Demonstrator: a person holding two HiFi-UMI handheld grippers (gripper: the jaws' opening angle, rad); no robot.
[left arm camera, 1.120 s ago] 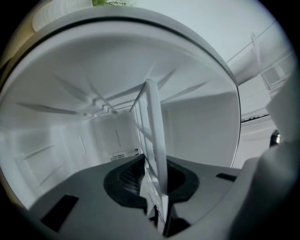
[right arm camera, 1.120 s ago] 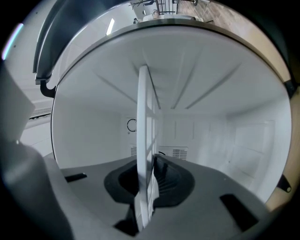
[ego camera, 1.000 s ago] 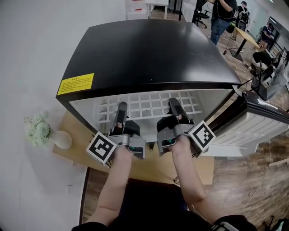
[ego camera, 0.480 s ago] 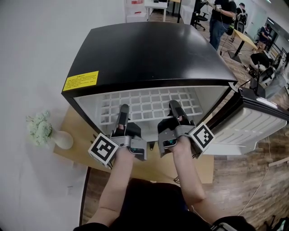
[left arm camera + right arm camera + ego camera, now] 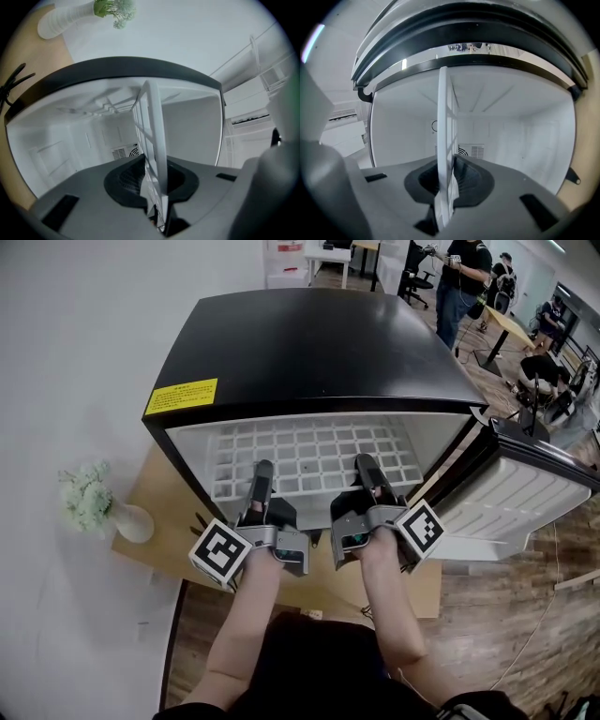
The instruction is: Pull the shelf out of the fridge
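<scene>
A black mini fridge [image 5: 309, 343] stands open toward me, and its white grid shelf [image 5: 309, 451] sticks partly out of the front. My left gripper [image 5: 261, 474] is shut on the shelf's front edge at the left. My right gripper [image 5: 367, 470] is shut on the same edge at the right. In the left gripper view the shelf [image 5: 154, 136] runs edge-on between the pads of the left gripper [image 5: 157, 183]. The right gripper view shows the shelf [image 5: 444, 136] clamped in the right gripper [image 5: 446, 183] the same way. Behind it lies the white fridge interior.
The fridge door [image 5: 525, 502] hangs open at the right. A white vase of pale flowers [image 5: 94, 507] stands at the left by the wall, on the wooden board [image 5: 159, 531] under the fridge. People [image 5: 464, 277] and desks are far back on the wooden floor.
The shelf has slid further out of the fridge toward me, with more of its grid showing. Both grippers came back with it, still clamped on its front edge.
</scene>
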